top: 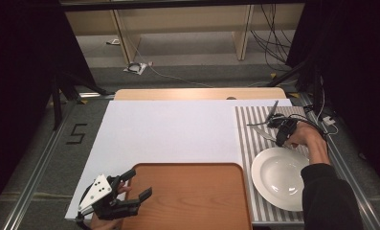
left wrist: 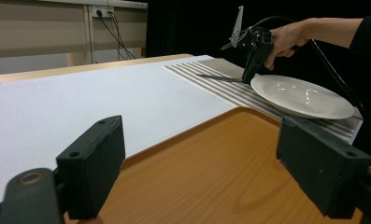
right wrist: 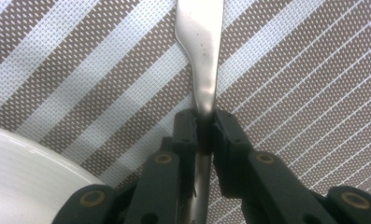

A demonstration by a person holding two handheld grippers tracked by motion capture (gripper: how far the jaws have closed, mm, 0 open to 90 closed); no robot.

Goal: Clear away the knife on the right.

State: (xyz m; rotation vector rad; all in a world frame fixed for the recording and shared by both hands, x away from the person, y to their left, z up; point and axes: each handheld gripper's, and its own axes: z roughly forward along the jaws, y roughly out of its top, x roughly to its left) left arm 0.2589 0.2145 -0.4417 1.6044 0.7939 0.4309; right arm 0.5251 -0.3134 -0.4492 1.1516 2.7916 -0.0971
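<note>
A metal piece of cutlery [top: 260,130] lies flat on the striped placemat [top: 247,120], just beyond the white plate [top: 278,178]. My right gripper [top: 279,136] points down at it, jaws shut on its narrow shaft [right wrist: 202,46], with the pads pressing both sides [right wrist: 204,119]. The plate's rim [right wrist: 24,163] lies close to the left of the jaws. My left gripper [top: 139,183] hovers open over the near left corner of the orange tray [top: 192,201], nothing between its jaws [left wrist: 206,163]. From there I see the right gripper [left wrist: 246,77] beside the plate [left wrist: 300,95].
A white cover [top: 168,129] spreads over the table between tray and far wooden edge. The placemat runs along the right side. Beyond the table stand shelf legs with loose cables on the floor [top: 139,67].
</note>
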